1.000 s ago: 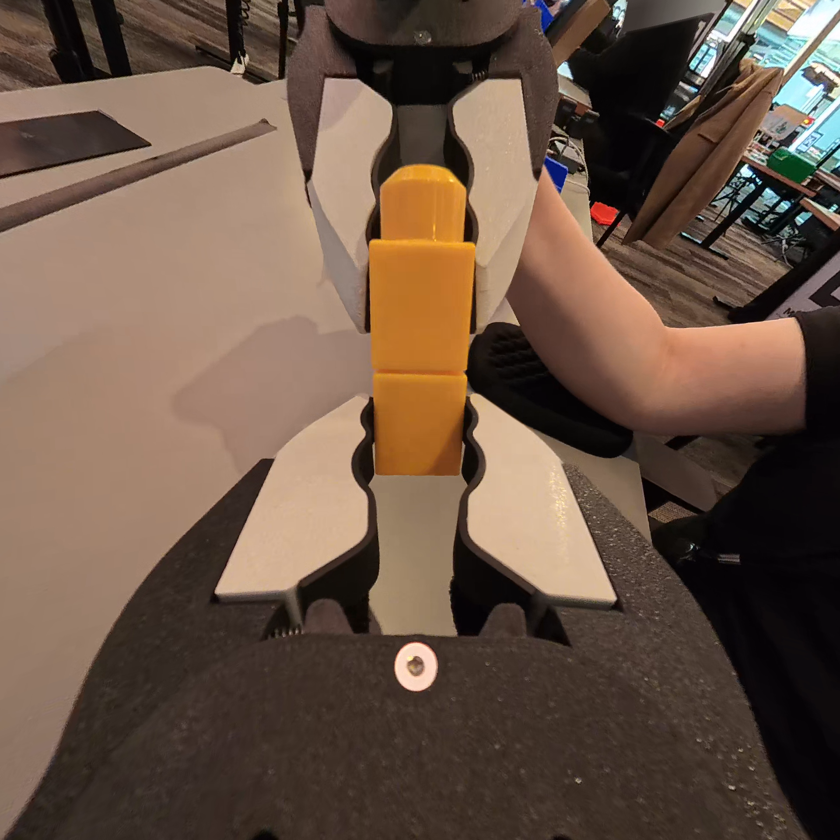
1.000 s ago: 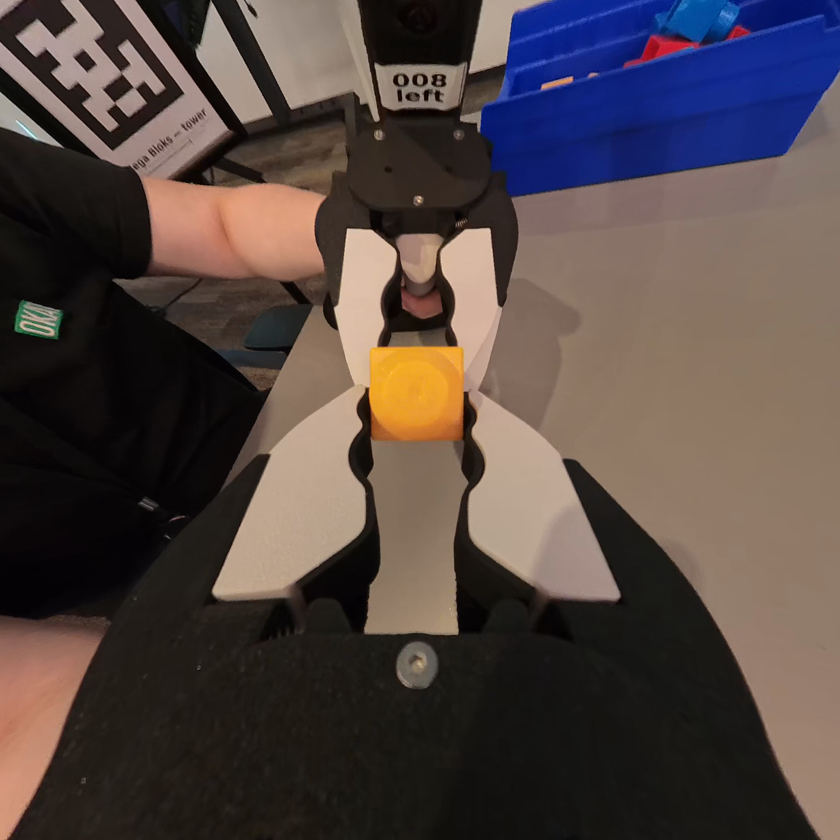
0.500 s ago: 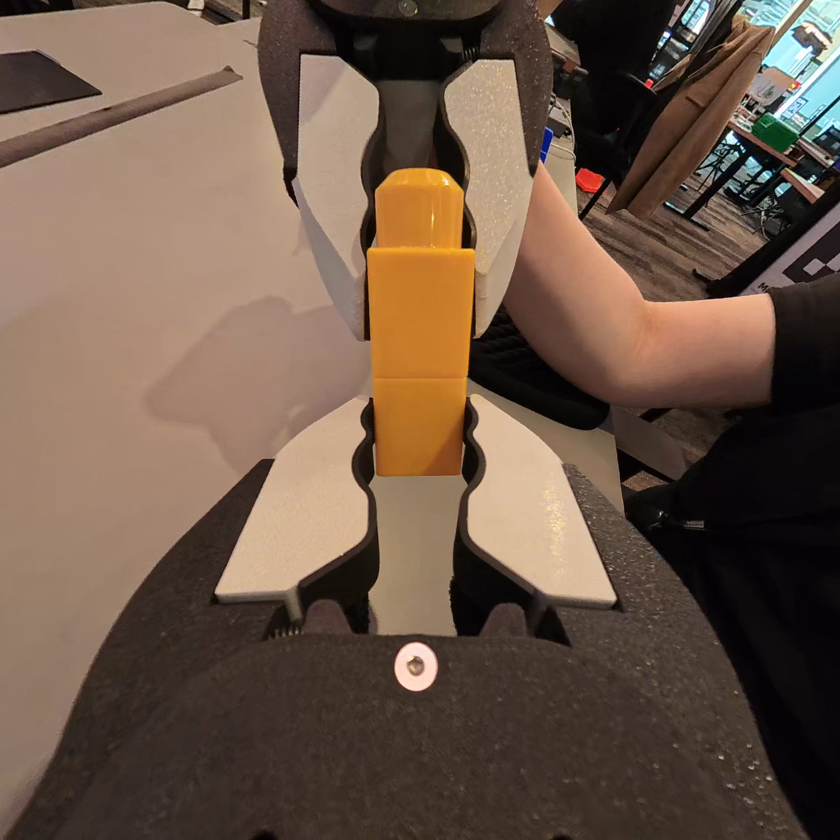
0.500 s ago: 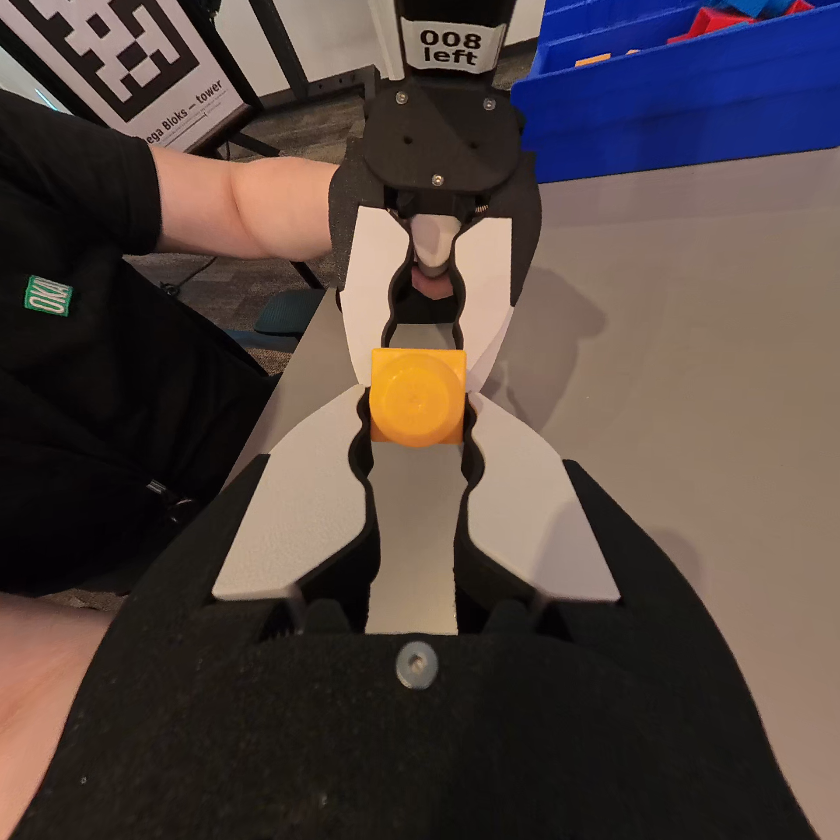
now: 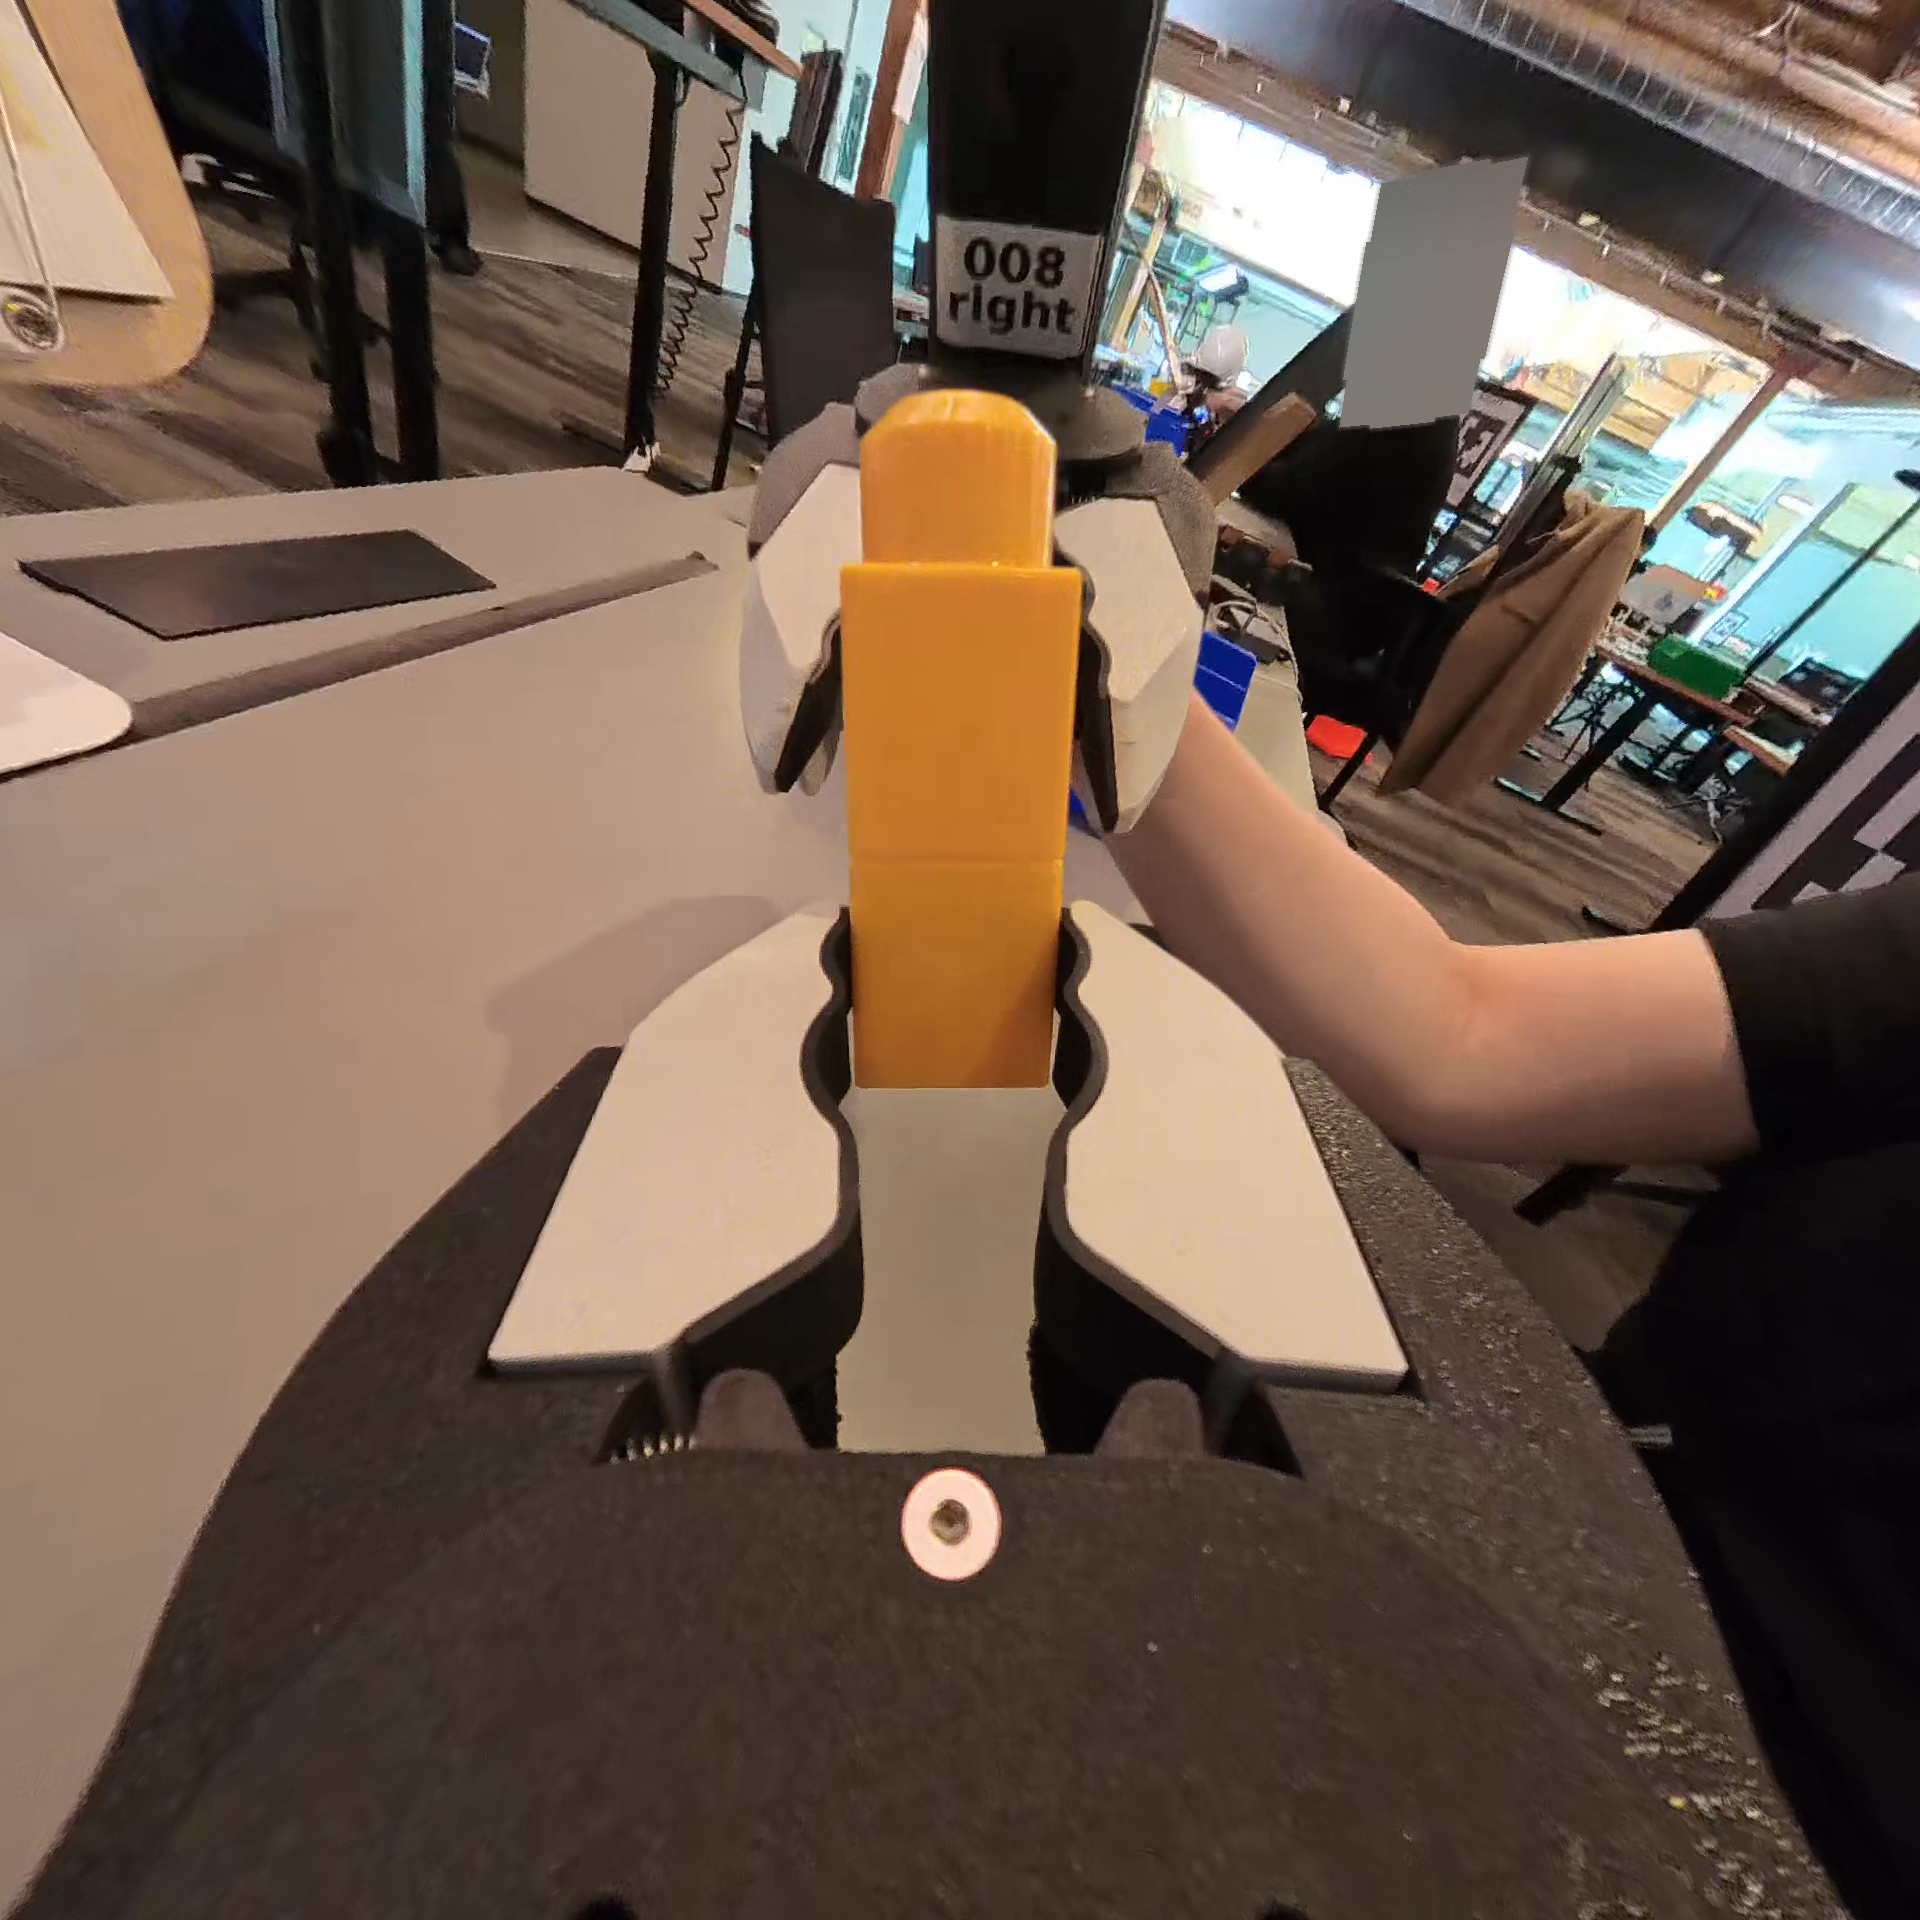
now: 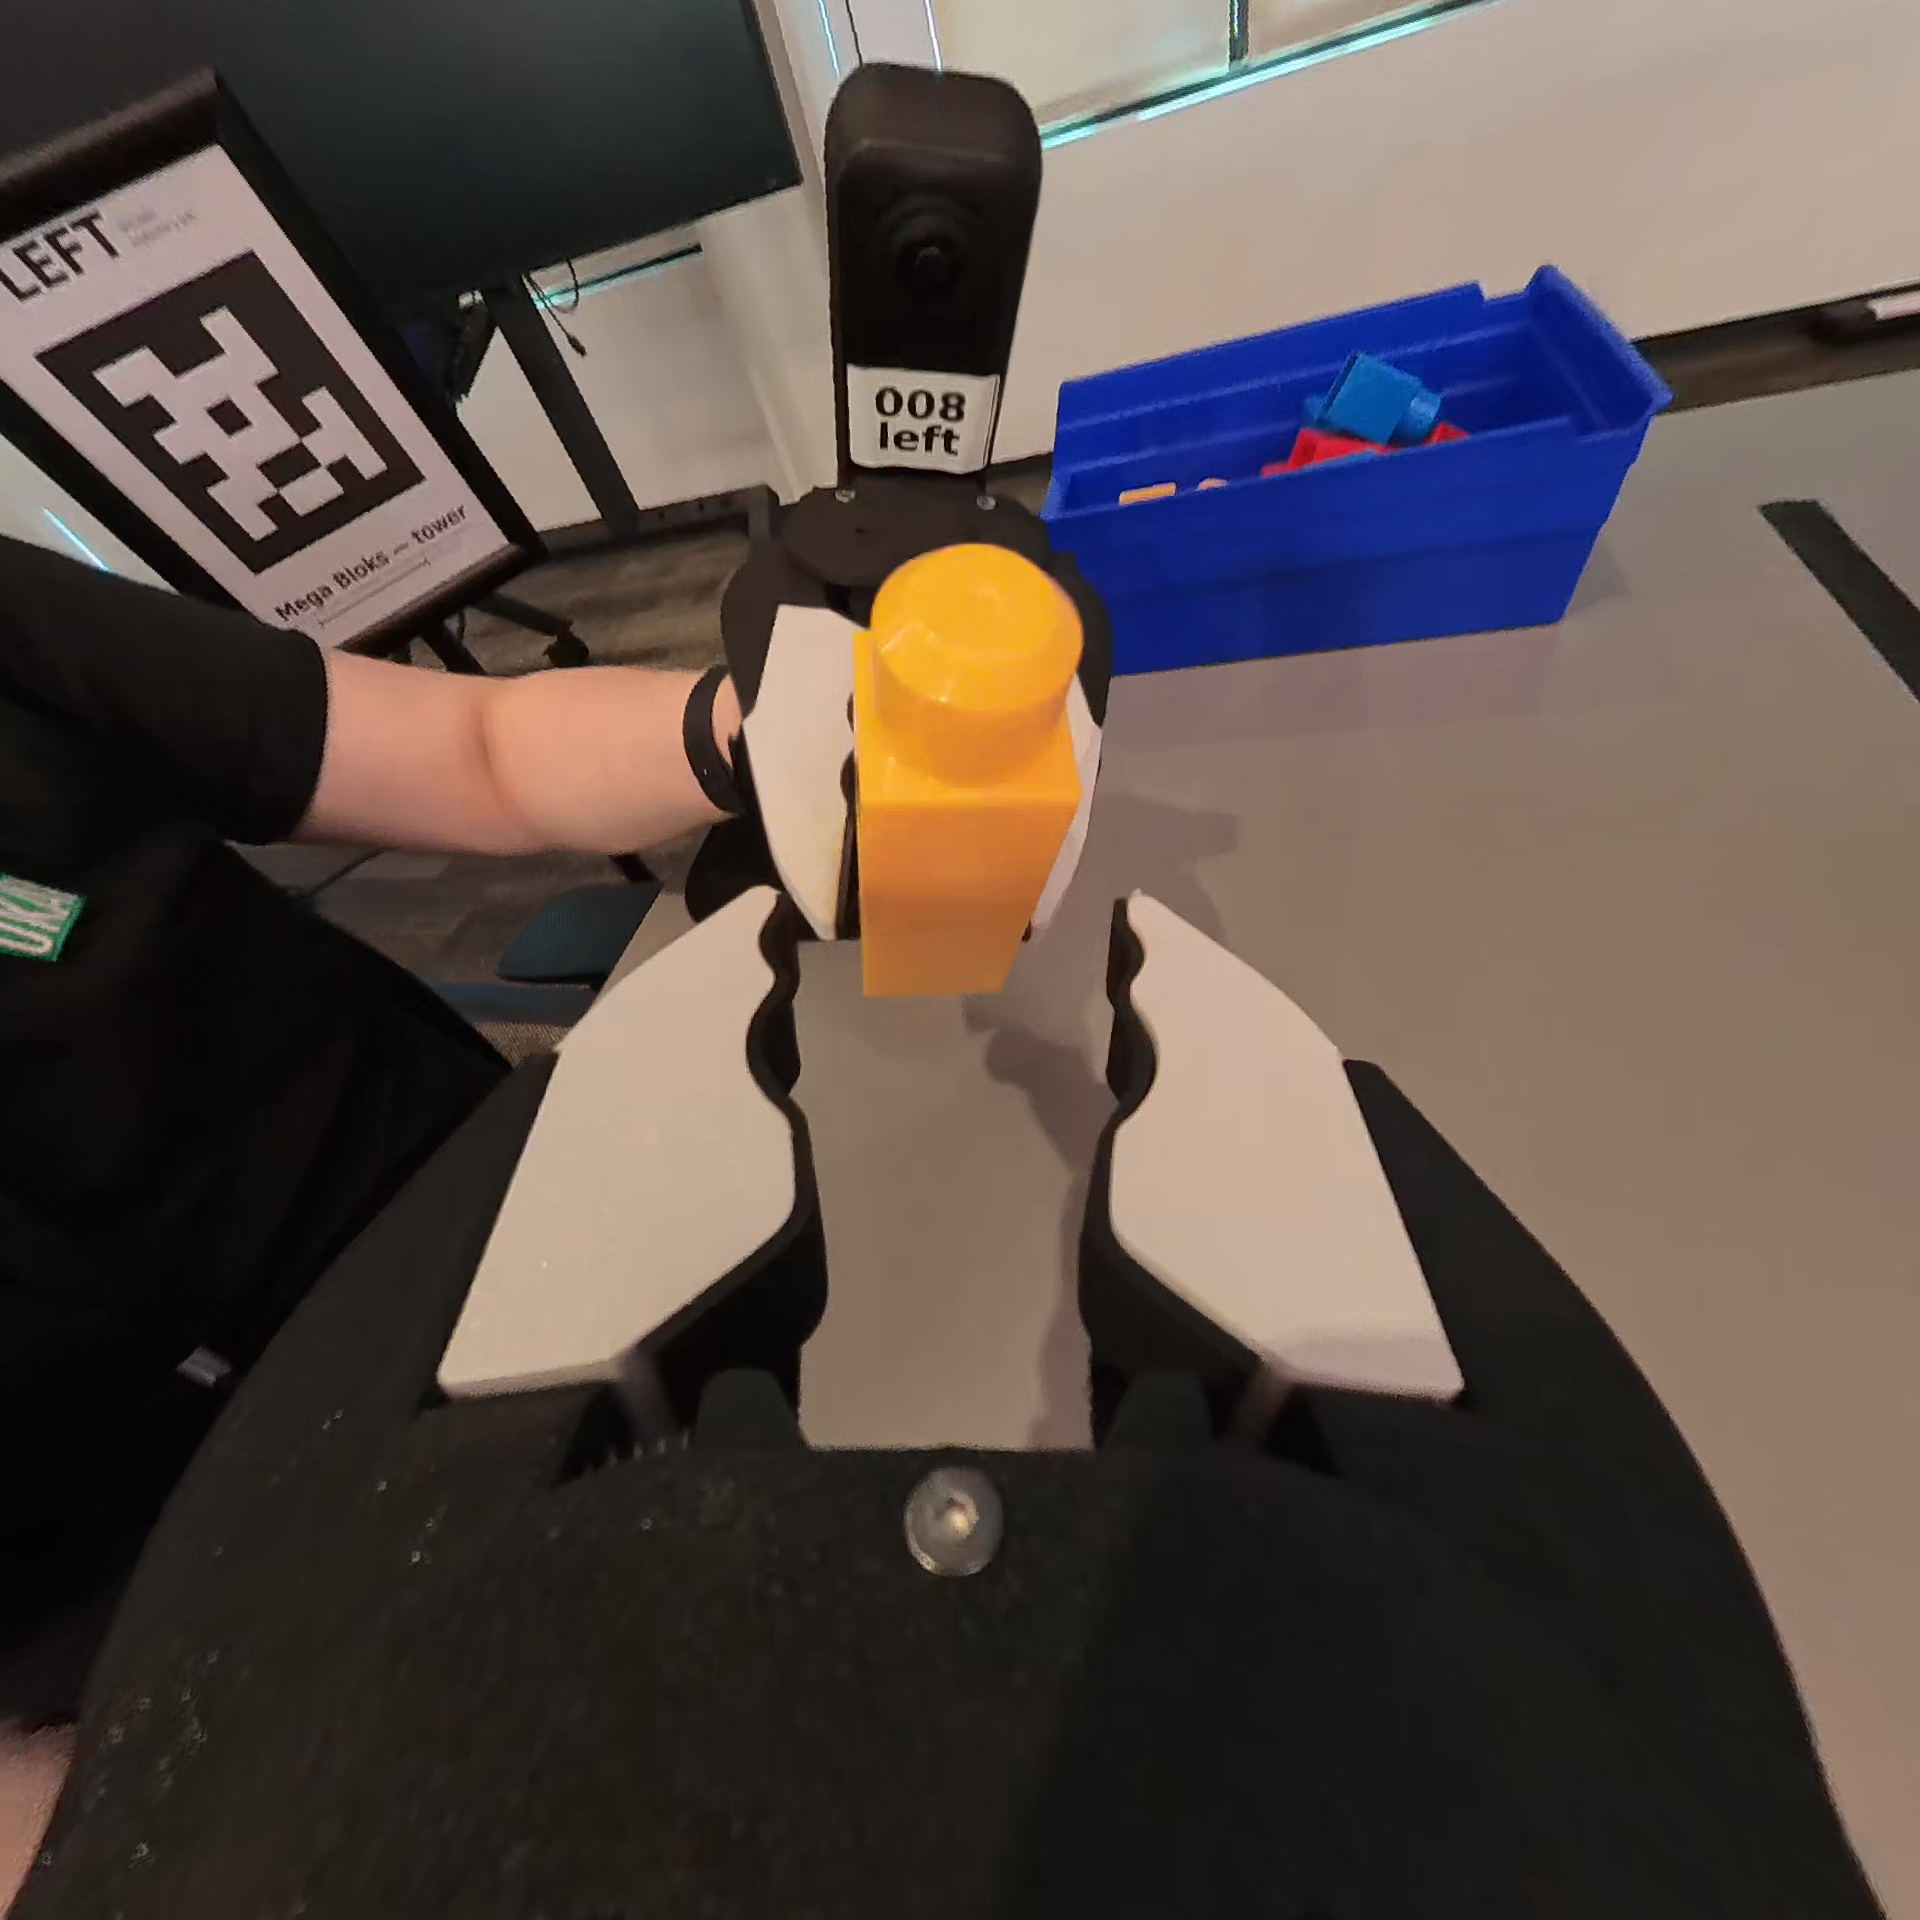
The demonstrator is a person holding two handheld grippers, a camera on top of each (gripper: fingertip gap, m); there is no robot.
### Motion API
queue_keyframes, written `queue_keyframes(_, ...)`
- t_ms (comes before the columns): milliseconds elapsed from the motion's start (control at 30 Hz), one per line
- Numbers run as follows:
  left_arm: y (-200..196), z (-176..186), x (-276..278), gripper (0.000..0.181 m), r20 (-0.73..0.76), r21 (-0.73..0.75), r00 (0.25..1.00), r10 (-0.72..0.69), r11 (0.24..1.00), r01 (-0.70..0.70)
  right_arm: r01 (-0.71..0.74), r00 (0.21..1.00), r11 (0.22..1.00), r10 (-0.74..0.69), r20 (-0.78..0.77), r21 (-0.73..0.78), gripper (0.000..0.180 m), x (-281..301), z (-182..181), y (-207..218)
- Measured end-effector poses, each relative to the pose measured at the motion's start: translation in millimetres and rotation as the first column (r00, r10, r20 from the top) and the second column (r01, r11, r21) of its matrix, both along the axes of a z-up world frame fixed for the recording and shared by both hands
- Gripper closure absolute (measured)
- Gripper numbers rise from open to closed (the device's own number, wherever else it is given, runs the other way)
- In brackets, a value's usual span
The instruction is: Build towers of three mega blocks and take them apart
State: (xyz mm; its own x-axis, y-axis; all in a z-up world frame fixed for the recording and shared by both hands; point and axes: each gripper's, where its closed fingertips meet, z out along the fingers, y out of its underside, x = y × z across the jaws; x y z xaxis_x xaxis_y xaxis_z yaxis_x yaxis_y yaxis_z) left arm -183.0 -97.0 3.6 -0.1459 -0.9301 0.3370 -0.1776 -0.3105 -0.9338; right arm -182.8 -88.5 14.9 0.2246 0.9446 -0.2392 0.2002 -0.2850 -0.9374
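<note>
1. The left gripper [image 5: 954,987] has its jaws closed on the lower block [image 5: 951,971] of a two-block orange stack; its white fingers [image 5: 717,1132] press the block's two sides.
2. The upper block [image 5: 956,707] sits joined to the lower one, a thin seam between them, and ends in a round stud [image 5: 956,483] at the far end.
3. In the left wrist view the right gripper [image 5: 961,717] faces the camera from behind the stack, its white fingers flanking the upper block; from here I cannot tell whether they touch it.
4. The right wrist view settles it: the right gripper [image 6: 951,1023] has its jaws spread wide with nothing between them, and the orange stack [image 6: 956,842] floats just beyond its fingertips [image 6: 717,956], apart from them.
5. In that same view the left gripper [image 6: 935,831] holds the stack from behind, stud [image 6: 971,665] pointing towards the camera, above the grey surface [image 6: 1455,883].
6. A blue bin [image 6: 1351,551] stands on the surface farther back, with blue and red blocks [image 6: 1371,416] lying inside.
7. A person's forearm [image 6: 520,758] reaches to the left gripper; the other forearm [image 5: 1455,1018] shows in the left wrist view.
8. A black strip [image 5: 260,577] lies flat on the far surface.
</note>
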Motion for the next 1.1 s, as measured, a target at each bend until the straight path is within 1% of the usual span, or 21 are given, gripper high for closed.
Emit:
queue_keyframes(67, 0, 1, -1, 0.145, 0.001, 0.007, 1.0, 0.007, 1.0, -0.007, -0.021, 0.999, 1.0, 0.021, -0.029, 0.002, 0.126, -10, 2, 1)
queue_keyframes(167, -1, 4, -1, 0.145, 0.006, 0.031, 1.0, 0.01, 0.999, -0.01, -0.078, 0.996, 0.997, 0.077, -0.052, -0.026, 0.143, -22, 2, -1)
queue_keyframes(200, 0, 6, -2, 0.145, 0.016, 0.025, 1.0, 0.022, 0.999, -0.023, -0.072, 0.995, 0.997, 0.07, -0.075, -0.028, 0.144, -23, 4, 1)
queue_keyframes(333, 3, 8, -5, 0.145, 0.032, 0.031, 0.999, 0.043, 0.999, -0.044, -0.072, 0.991, 0.997, 0.071, -0.111, -0.01, 0.144, -27, 8, 4)
queue_keyframes(433, 7, 13, -6, 0.145, 0.063, 0.013, 0.996, 0.065, 0.998, -0.066, -0.058, 0.981, 0.998, 0.052, -0.188, -0.028, 0.144, -29, 17, 8)
queue_keyframes(500, 11, 13, -6, 0.145, 0.065, 0.027, 0.994, 0.089, 0.995, -0.091, -0.054, 0.969, 0.997, 0.039, -0.245, -0.056, 0.138, -28, 24, 11)
queue_keyframes(533, 12, 13, -7, 0.145, 0.067, 0.034, 0.993, 0.1, 0.994, -0.103, -0.047, 0.964, 0.997, 0.029, -0.264, -0.064, 0.138, -26, 26, 13)
queue_keyframes(633, 13, 12, -7, 0.145, 0.077, 0.01, 0.992, 0.098, 0.995, -0.099, -0.027, 0.969, 0.997, 0.01, -0.247, -0.067, 0.144, -24, 24, 16)
queue_keyframes(833, 12, 12, -7, 0.145, 0.083, -0.007, 0.993, 0.089, 0.996, -0.089, -0.012, 0.97, 0.999, 0.001, -0.243, -0.046, 0.143, -27, 24, 18)
queue_keyframes(1033, 12, 17, -8, 0.144, 0.105, 0.015, 0.988, 0.111, 0.993, -0.113, -0.013, 0.968, 1.0, 0.015, -0.249, 0.01, 0.144, -29, 30, 16)
queue_keyframes(1100, 17, 19, -17, 0.129, 0.101, 0.005, 0.982, 0.158, 0.987, -0.159, 0.001, 0.969, 1.0, 0.003, -0.246, 0.016, 0.144, -26, 30, 17)
